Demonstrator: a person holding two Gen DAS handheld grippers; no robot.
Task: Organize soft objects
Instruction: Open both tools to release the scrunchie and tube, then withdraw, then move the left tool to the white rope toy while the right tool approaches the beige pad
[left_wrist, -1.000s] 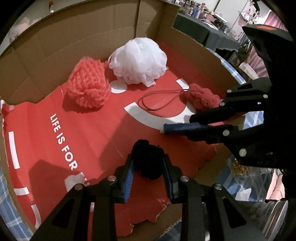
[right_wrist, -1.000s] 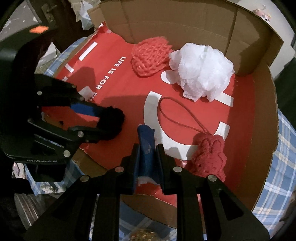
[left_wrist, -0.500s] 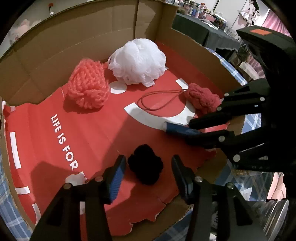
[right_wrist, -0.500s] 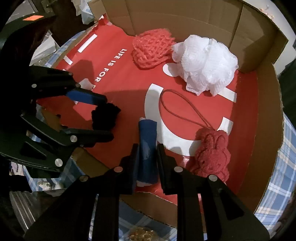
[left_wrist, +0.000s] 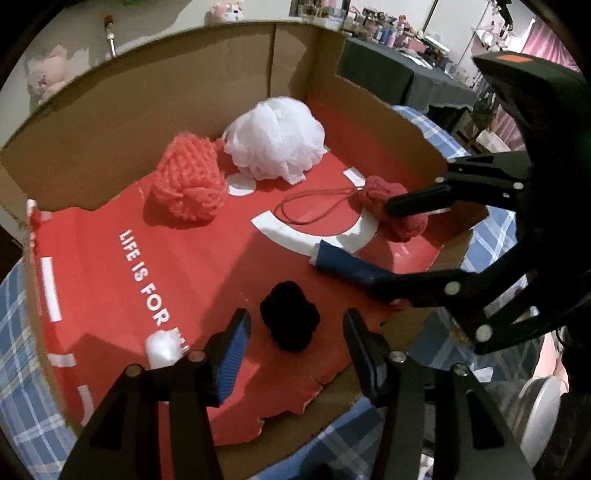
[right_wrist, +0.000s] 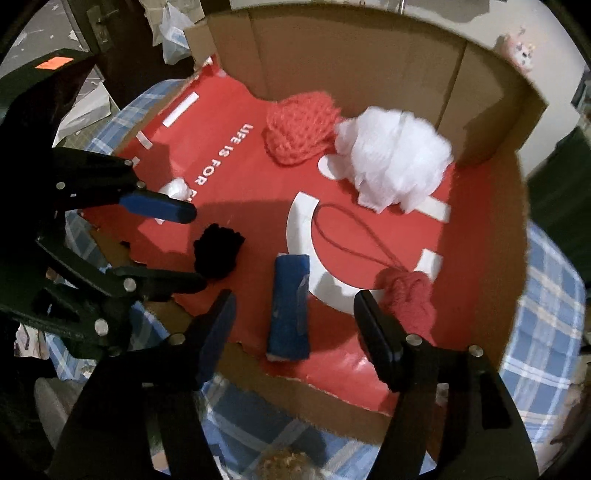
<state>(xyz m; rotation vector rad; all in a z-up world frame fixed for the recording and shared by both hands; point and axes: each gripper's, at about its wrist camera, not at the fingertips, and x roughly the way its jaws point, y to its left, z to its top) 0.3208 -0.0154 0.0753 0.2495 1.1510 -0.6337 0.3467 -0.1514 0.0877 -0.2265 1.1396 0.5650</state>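
A black pompom (left_wrist: 290, 320) (right_wrist: 218, 253) lies on the red floor of an open cardboard box (left_wrist: 110, 110) (right_wrist: 369, 66). My left gripper (left_wrist: 297, 334) (right_wrist: 192, 247) is open, its jaws on either side of the pompom without touching it. A blue rolled cloth (right_wrist: 289, 306) (left_wrist: 345, 264) lies free near the box's torn front edge. My right gripper (right_wrist: 293, 315) (left_wrist: 391, 243) is open wide around the cloth and just behind it. Further in lie a coral knitted ball (left_wrist: 188, 184) (right_wrist: 301, 127), a white mesh pouf (left_wrist: 275, 138) (right_wrist: 395, 158) and a red knitted bunny (left_wrist: 391, 210) (right_wrist: 410, 299) with a cord loop.
A small white wad (left_wrist: 162, 349) (right_wrist: 177, 188) lies by the white lettering. The box stands on a blue checked cloth (left_wrist: 22, 406) (right_wrist: 546, 314). The box has tall walls at the back and right; its front edge is low and torn. Cluttered tables stand behind.
Both grippers opened: the left let go of the black pompom, then the right let go of the blue cloth. Both objects now lie on the box floor and both grippers drew back slightly.
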